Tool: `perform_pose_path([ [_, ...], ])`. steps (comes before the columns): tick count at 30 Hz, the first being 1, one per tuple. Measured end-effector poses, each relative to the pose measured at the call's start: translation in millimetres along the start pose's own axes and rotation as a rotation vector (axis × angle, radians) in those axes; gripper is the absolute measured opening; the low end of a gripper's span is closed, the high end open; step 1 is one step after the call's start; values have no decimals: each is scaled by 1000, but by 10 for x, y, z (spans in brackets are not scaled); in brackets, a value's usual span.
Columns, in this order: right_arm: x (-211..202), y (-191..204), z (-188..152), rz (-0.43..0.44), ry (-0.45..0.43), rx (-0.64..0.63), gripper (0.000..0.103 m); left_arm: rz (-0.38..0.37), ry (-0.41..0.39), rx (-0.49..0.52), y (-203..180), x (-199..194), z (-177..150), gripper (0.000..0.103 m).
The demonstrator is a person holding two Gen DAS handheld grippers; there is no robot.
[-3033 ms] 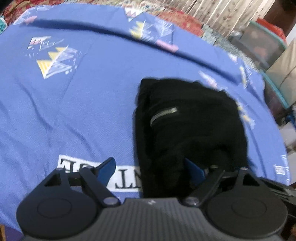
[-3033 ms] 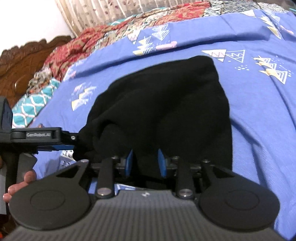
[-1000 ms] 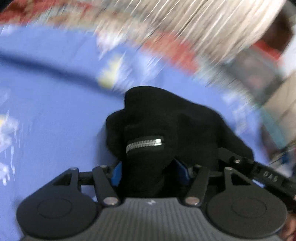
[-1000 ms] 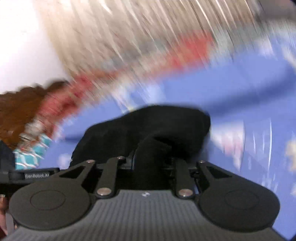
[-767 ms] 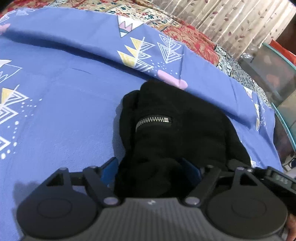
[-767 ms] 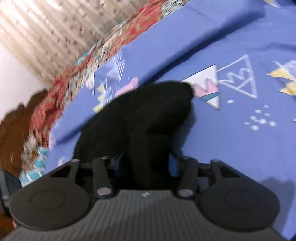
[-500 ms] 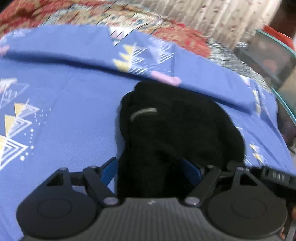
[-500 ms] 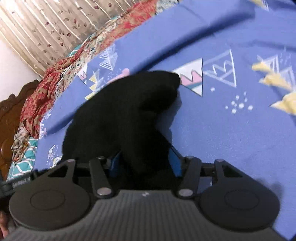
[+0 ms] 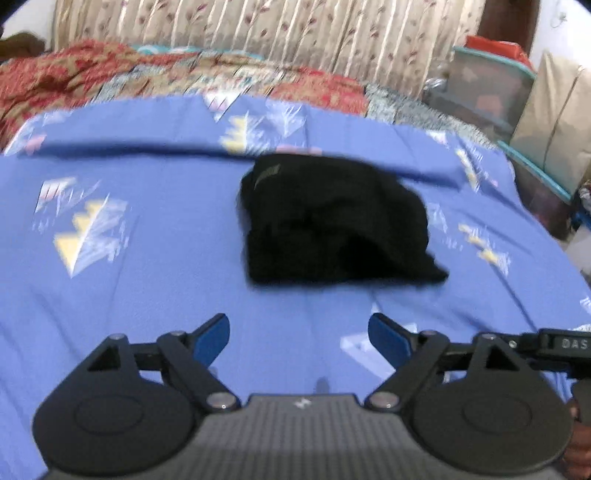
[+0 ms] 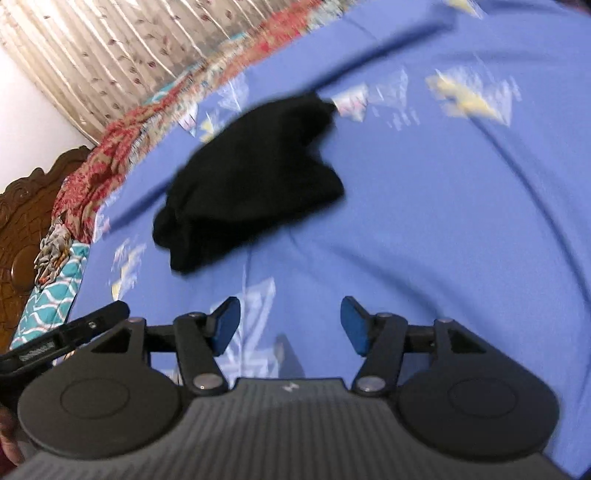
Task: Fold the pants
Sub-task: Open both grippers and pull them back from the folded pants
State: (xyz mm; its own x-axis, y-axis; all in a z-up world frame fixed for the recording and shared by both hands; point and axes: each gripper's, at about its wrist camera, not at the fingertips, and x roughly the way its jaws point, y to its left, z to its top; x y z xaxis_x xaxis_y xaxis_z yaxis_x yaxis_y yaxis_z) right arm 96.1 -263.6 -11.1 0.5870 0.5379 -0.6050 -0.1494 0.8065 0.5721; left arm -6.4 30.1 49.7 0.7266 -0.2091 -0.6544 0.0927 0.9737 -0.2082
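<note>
Black pants (image 9: 332, 221), folded into a compact bundle, lying on the blue patterned bedsheet (image 9: 147, 288) near its raised fold. Left tongs (image 9: 299, 338) and right tongs (image 10: 290, 325) both spread apart and empty, held above the sheet, short of the pants

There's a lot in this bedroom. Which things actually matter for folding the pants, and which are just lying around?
Part of the job:
- black pants, lying folded in a bundle
- blue bedsheet under them
- left gripper and right gripper, both open, holding nothing

Just lying about:
- red patterned quilt
- curtain
- wooden headboard
- storage boxes
</note>
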Motion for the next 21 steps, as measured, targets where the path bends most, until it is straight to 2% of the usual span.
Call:
perform_pose_path([
  [3, -52, -52, -172, -3, 13, 32, 63, 58, 29, -5, 8, 6, -205, 85],
  [9, -92, -6, -170, -21, 12, 40, 64, 144, 63, 12, 16, 43, -343, 85],
  [15, -90, -26, -244, -26, 5, 20, 65, 188, 128, -28, 88, 135, -438, 88],
  [21, -90, -35, -266, -23, 2, 29, 65, 188, 133, -41, 108, 141, -478, 97],
])
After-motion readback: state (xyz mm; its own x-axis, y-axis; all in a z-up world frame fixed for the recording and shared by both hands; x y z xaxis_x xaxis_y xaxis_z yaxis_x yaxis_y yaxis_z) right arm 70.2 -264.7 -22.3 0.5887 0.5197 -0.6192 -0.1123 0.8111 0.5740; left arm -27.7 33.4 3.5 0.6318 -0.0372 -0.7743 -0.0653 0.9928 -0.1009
